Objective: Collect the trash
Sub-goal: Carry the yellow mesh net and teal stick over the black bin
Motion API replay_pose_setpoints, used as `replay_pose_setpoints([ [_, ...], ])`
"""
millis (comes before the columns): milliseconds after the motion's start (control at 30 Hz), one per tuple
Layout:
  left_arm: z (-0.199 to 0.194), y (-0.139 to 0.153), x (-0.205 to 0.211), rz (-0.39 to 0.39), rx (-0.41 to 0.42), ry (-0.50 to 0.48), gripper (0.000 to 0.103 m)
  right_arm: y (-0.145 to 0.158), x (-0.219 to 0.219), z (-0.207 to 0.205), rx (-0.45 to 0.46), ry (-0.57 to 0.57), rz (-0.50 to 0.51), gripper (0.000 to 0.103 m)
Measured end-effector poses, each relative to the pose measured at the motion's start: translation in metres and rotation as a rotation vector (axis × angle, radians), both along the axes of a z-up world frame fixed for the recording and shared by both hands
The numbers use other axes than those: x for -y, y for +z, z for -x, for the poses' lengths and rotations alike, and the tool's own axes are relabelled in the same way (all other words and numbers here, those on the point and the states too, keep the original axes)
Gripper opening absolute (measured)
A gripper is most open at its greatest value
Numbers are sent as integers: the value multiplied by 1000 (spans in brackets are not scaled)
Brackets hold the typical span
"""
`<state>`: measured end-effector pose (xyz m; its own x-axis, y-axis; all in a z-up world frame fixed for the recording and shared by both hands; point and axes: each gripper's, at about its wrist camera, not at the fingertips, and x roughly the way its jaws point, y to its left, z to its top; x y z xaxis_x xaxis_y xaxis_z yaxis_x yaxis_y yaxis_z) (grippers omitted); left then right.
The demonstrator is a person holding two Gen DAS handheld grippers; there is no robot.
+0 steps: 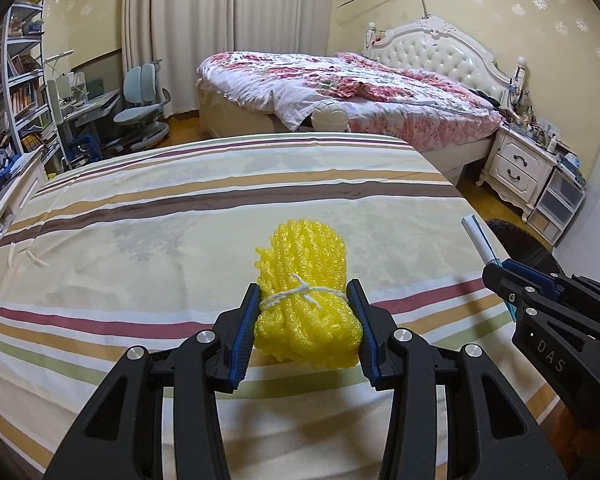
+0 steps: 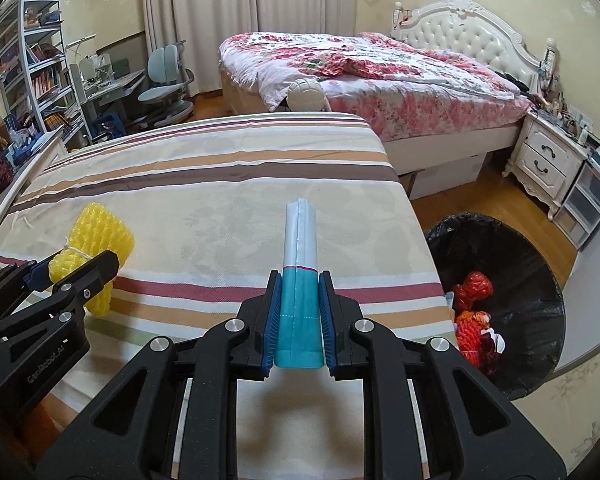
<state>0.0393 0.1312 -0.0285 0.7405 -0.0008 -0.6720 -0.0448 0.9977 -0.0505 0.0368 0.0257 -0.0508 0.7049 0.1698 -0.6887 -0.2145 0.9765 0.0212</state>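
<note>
Beside the striped table [image 2: 220, 184], only right view shows bin [image 2: 540, 280].

The foam net bundle [image 1: 308, 300] sat between the fingers [image 1: 246, 332] of the left gripper [image 1: 306, 328] above the counter [image 1: 180, 220]. At its 3 o'clock, the right gripper [image 2: 299, 320] held the folded packet [image 2: 300, 264]. The trash bin [image 2: 516, 280] stood on the floor at the counter's 3 o'clock, the bed [image 2: 380, 76] at 12 o'clock.

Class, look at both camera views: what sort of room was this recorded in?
Most likely a home bedroom: a bed with a tufted headboard, a white nightstand, and a study desk beside a bookshelf.
</note>
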Motion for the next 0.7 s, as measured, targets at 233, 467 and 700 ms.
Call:
replay_pose_setpoints([
  [233,3,8,26,-9,29,-57,44,5,23,9,20,-49,-7,18],
  [467,4,14,58,-23,52,-116,44,8,53,14,39,-105,-13,18],
  [700,0,20,84,-33,78,-170,44,9,79,13,49,-166,-21,19],
])
